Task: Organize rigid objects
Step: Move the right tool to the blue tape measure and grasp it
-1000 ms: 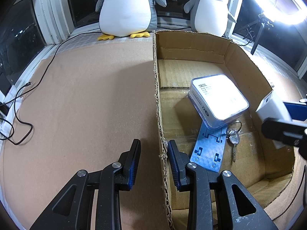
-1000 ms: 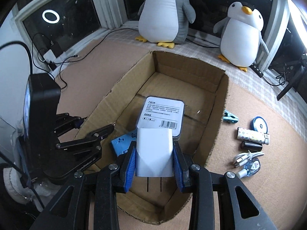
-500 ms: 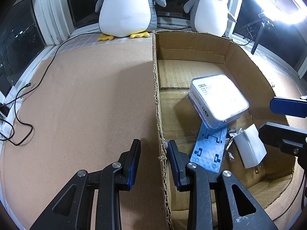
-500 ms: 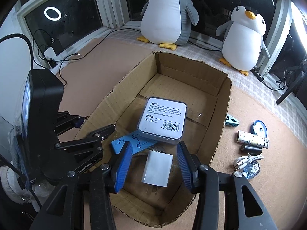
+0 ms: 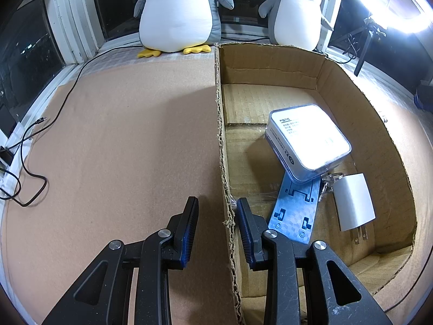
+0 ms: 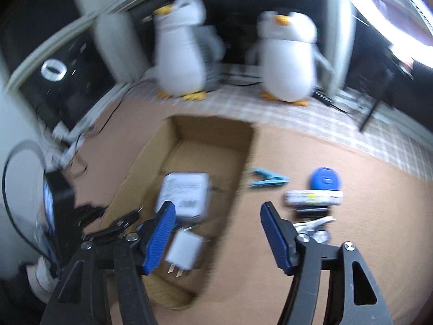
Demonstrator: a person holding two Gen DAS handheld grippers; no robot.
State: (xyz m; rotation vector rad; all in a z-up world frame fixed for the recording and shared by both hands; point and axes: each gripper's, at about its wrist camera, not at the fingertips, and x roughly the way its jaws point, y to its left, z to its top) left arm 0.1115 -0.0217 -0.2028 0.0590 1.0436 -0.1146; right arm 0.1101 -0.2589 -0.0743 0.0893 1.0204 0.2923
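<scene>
An open cardboard box holds a white square case, a blue flat stand, keys and a white charger plug lying loose near the right wall. My left gripper is open and straddles the box's left wall. The right wrist view is blurred. In it my right gripper is wide open and holds nothing, above the box's right wall. The charger plug lies below its left finger, with the white case behind.
On the brown mat right of the box lie a teal clip, a blue round item, a pale tube and a white cable. Two plush penguins stand by the window. A black cable trails at left.
My right gripper opened and let the charger plug drop into the box, then drew back and swung right. It has left the left wrist view. The left gripper has not moved.
</scene>
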